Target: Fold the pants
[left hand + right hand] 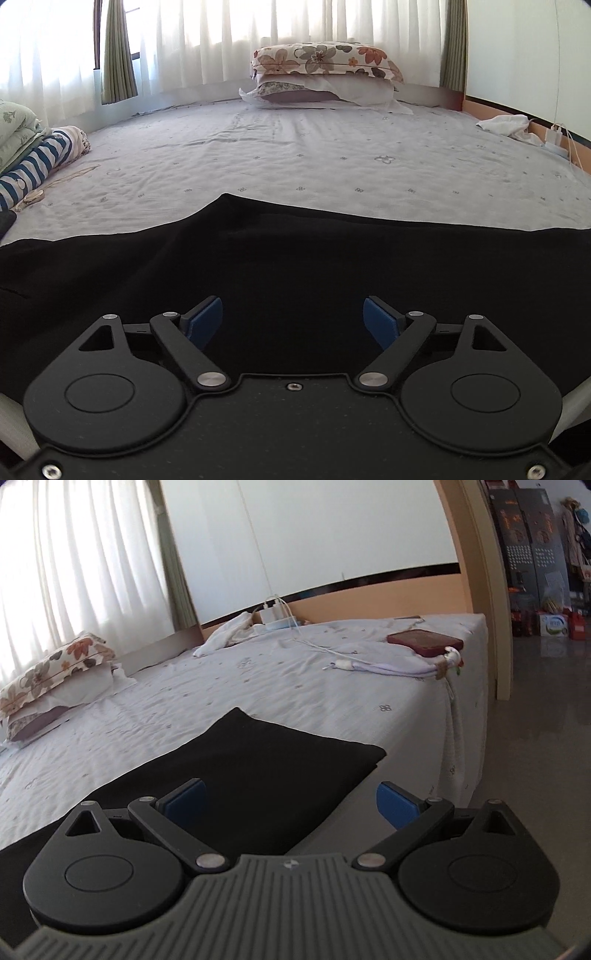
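The black pants (295, 266) lie flat on the bed's near edge, spread across the whole width of the left wrist view. In the right wrist view the pants (258, 771) end in a squared corner near the bed's right side. My left gripper (293, 321) is open and empty, low over the black cloth. My right gripper (290, 805) is open and empty, its left pad over the cloth and its right pad past the cloth's edge, near the bed's side.
The pale bedsheet (295, 162) stretches away to stacked floral pillows (325, 74) by the curtains. Folded bedding and a striped cloth (37, 162) lie at left. A dark red phone (424, 641), cables and a white cloth (229, 635) lie at the bed's far right. The floor (535, 738) drops off right.
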